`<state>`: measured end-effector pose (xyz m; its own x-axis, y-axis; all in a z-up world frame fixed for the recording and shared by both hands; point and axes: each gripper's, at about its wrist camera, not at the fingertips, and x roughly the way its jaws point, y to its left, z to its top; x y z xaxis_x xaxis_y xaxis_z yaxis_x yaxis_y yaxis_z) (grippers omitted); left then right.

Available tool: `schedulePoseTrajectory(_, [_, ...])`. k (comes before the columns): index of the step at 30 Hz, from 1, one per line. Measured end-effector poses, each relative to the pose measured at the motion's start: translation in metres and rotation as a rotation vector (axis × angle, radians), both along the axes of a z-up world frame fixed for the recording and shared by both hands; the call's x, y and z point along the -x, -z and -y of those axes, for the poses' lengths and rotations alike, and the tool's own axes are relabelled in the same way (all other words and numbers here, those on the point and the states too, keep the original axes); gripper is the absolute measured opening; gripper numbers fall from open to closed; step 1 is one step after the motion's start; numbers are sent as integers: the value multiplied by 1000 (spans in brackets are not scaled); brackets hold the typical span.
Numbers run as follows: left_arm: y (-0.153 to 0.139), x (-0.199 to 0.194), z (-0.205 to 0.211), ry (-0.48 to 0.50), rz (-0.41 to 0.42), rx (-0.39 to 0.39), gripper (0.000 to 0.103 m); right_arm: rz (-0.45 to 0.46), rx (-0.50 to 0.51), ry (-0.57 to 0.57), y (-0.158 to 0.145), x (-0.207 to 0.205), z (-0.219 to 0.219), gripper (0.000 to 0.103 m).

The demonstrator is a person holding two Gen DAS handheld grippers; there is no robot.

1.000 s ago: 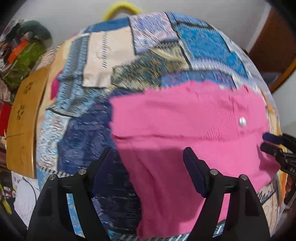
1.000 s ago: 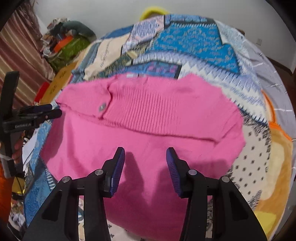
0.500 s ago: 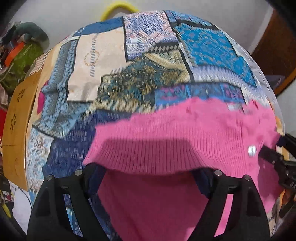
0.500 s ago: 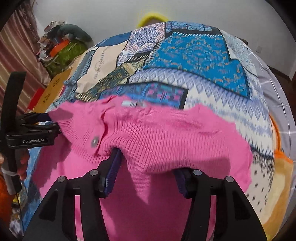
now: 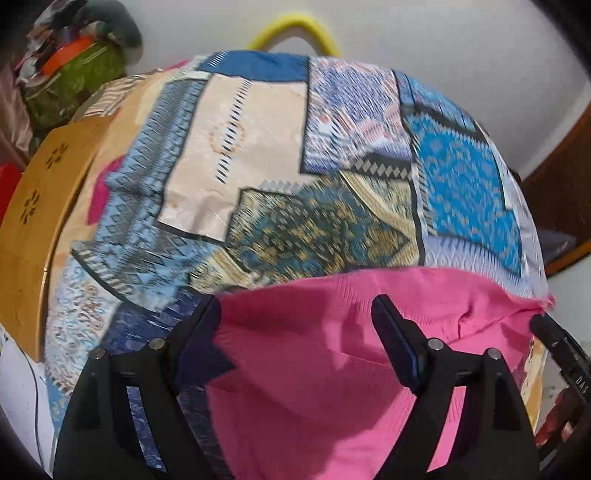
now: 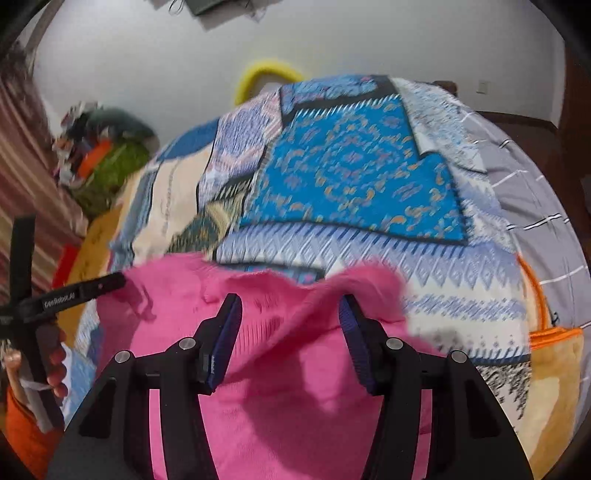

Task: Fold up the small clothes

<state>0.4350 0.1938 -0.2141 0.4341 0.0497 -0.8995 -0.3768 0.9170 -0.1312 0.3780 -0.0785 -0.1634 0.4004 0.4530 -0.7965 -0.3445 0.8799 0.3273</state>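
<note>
pink sweater [image 5: 332, 369]: laid on a patchwork bedspread [image 5: 280, 206], at its near part, under both pairs of tongs; a knitted garment, blurred in both views.
long axis: the visible far edge is seen running across each view from side to side; which end is the neck or the hem cannot be told from these blurred views.
far edge, left view: a fairly straight fold line, ending in a small raised corner at the right [image 5: 546, 301].
far edge, right view: uneven, with two humps and a dip between them; a ridge of cloth is drawn up toward the right finger [image 6: 356, 343].
left tongs [image 5: 295, 332]: jaws held wide apart; pink cloth is seen between and below the fingers, and no pad is seen pressing on it; nothing is gripped.
right tongs [image 6: 290, 332]: jaws held partly apart, narrower than the left pair; cloth is bunched between them, yet the pads are not seen closed on it.
left tongs in the right view [image 6: 70, 293]: seen at the left edge, tip just beside the sweater's left corner, carried by a hand [image 6: 55, 365] above an orange sleeve [image 6: 22, 432].
bedspread: blue, cream and teal patches; spread well beyond the sweater.
beyond the bed: a yellow loop [image 5: 295, 27] against a pale wall [image 5: 443, 44]; a wooden board [image 5: 33, 229] at the left.
</note>
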Motion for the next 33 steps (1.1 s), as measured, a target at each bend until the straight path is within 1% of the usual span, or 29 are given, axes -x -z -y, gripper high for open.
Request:
schedulePoseTrajectory(5, [-24,15,-18,-30,24,-30,83,27,-11,22,-26,-1,14,51])
schedulePoseTrajectory(7, [-30,22,-21,-26,24,-47,83,38,-3,16,-33,5,18,55])
schedulePoseTrajectory(9, [-33,30,-22,-14,15,-66,83,45,10,11,-38,12,22,58])
schedulePoseTrajectory(12, [-33,44,-19,12,0,-85,83,41,28,-5,-38,22,27,58])
schedulePoseTrajectory(18, [-16,71,6,114,-69,-117,83,9,103,-54,-19,50,32,58])
schedulePoseTrajectory(23, [4,84,43,224,-122,-113,83,2,178,-120,1,71,24,58])
schedulePoseTrajectory(27, [15,76,73,298,-144,-122,83,8,242,-192,23,83,11,58])
schedulePoseTrajectory(30, [23,64,90,317,-153,-155,83,-9,253,-213,37,87,7,58])
schedulePoseTrajectory(32, [23,56,96,305,-140,-175,84,4,258,-211,44,89,6,63])
schedulePoseTrajectory(33, [22,52,98,299,-121,-173,84,20,261,-210,46,90,7,69])
